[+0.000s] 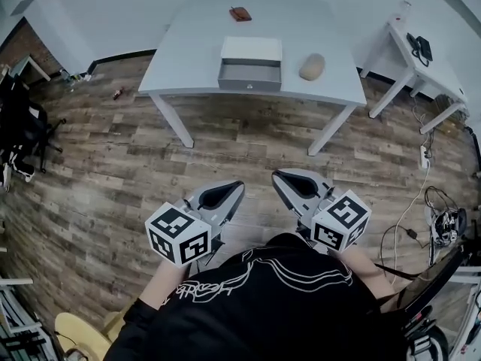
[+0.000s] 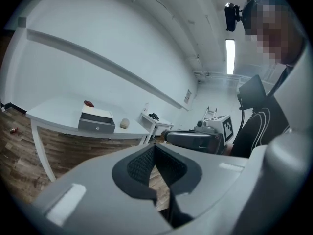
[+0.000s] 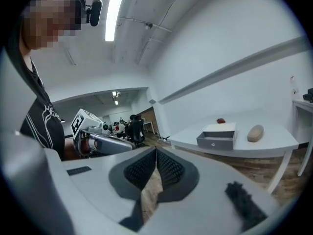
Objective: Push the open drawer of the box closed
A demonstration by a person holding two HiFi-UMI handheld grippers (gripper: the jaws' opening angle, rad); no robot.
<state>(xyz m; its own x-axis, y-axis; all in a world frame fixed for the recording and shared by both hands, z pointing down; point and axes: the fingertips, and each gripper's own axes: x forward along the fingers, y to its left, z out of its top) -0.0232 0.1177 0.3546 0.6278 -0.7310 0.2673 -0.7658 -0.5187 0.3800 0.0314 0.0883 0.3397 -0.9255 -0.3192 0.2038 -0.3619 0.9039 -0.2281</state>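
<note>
A white box [image 1: 252, 50] sits on the white table [image 1: 195, 43], far ahead of me across the wooden floor. Its grey drawer [image 1: 249, 77] with a small knob stands pulled out toward me. The box also shows small in the left gripper view [image 2: 96, 120] and in the right gripper view [image 3: 218, 135]. My left gripper [image 1: 239, 186] and right gripper [image 1: 276, 174] hang side by side close to my body, well short of the table. Each is shut with its tips touching and nothing between them, as the left gripper [image 2: 154, 148] and the right gripper [image 3: 156, 152] show in their own views.
A tan oval object [image 1: 312, 66] lies right of the box and a small red-brown item [image 1: 240, 13] behind it. A white side table [image 1: 421, 65] with a black device stands at the right. Cables [image 1: 443, 220] lie on the floor there; a black chair [image 1: 22, 130] stands at the left.
</note>
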